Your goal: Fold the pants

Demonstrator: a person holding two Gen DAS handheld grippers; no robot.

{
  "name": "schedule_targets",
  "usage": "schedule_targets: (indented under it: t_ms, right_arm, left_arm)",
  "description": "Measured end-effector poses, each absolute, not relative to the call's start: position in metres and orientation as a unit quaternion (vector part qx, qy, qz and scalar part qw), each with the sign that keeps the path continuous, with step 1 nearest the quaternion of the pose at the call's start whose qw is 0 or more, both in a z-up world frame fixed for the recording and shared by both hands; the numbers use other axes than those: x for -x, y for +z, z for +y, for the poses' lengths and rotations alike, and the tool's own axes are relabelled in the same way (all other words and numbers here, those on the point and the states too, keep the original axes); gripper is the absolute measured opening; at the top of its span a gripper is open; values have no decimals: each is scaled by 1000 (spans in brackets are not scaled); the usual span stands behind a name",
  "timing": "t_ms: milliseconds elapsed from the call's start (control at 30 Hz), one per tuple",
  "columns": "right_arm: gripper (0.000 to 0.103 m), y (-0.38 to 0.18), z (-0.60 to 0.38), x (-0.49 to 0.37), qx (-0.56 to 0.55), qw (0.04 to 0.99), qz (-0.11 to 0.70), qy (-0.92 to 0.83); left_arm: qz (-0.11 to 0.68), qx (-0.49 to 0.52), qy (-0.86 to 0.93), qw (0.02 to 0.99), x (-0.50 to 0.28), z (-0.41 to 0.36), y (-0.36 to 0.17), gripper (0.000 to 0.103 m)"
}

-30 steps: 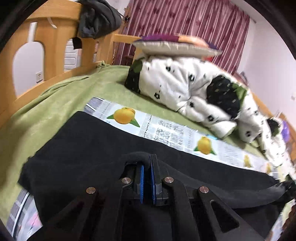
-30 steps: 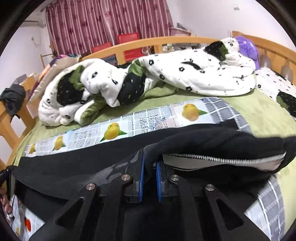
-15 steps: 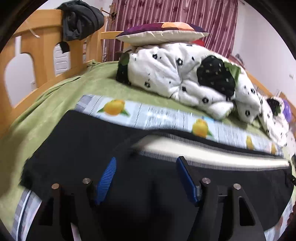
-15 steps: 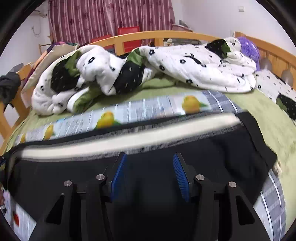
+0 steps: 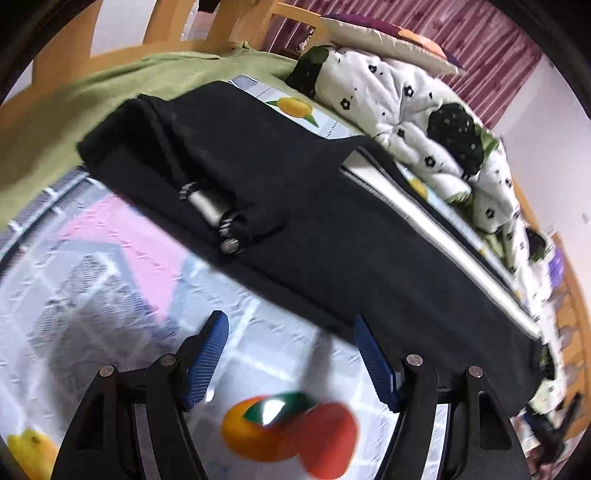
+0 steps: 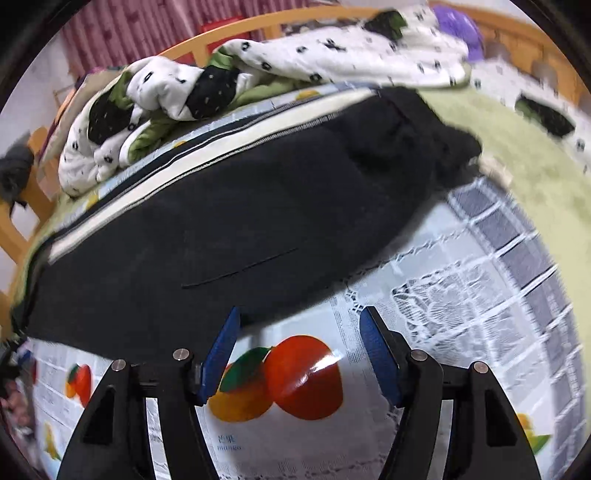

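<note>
Both grippers released, nothing between the blue pads on either side.

Left gripper point(image 5: 291, 332): jaws spread, hovering over the fruit-print sheet point(image 5: 110, 295), just short of the near edge of the pants point(image 5: 314, 221). Right pad tip sits close to that edge; can't tell if it touches. Jaws stand apart with only the sheet showing between them.

Right gripper point(image 6: 299, 326): jaws have just been opening, now spread wide and empty, tips right at the near hem of the pants point(image 6: 221, 221). Printed orange point(image 6: 303, 373) visible on the sheet between the fingers.

Pants: black, lying flat in a long folded band across the bed on the fruit-print sheet. A white stripe point(image 6: 207, 155) with a stitched border runs along the far long edge. In the left view, the far-left end is bunched into a couple of folds, and a metallic cylindrical object point(image 5: 212, 210) lies on top of the fabric there; can't tell what it is. In the right view, the right end is rumpled and reaches onto the green blanket point(image 6: 498, 155).

Behind the pants: white quilt with black flower print point(image 5: 406, 103) heaped along the far side, cushion point(image 5: 388, 40) on top of it, wooden bed frame point(image 6: 229, 40), maroon curtain point(image 6: 110, 33). Both frames motion-blurred near the edges.
</note>
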State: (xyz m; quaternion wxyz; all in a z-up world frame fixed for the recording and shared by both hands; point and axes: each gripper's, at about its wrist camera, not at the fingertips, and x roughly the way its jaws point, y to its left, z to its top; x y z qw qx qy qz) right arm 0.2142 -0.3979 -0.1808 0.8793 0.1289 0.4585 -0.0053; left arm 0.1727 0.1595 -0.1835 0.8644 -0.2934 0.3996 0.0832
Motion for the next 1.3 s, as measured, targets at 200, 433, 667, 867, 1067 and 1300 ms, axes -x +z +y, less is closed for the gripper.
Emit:
schedule_targets:
  t_ms: [200,433,667,867,1067,1300]
  right_arm:
    - [66,-193,-413,-252,-187,868,461,6]
    - [23,-201,-410,-298,-172,876,449,-17]
    - [8,-169,-429,-263,-217,886,409,-3]
    - [8,-160,-448,-203,-205,883,421,-12]
    - [8,-154,-475,-118,-166,883,438,-20]
    - [20,-161,-493,-66,-145,872,464,-63]
  left_arm:
    - [390,334,75,855,-213,165,-186,67]
    - [392,310,136,856,-242,161,-185,16]
    - [408,261,119,867,-204,144,-166,12]
    - [431,251,107,860,-133,126,-165,12]
    - [432,284,71,853,-51,115,-167,12]
    - [446,263,54,854,0,101,-165,21]
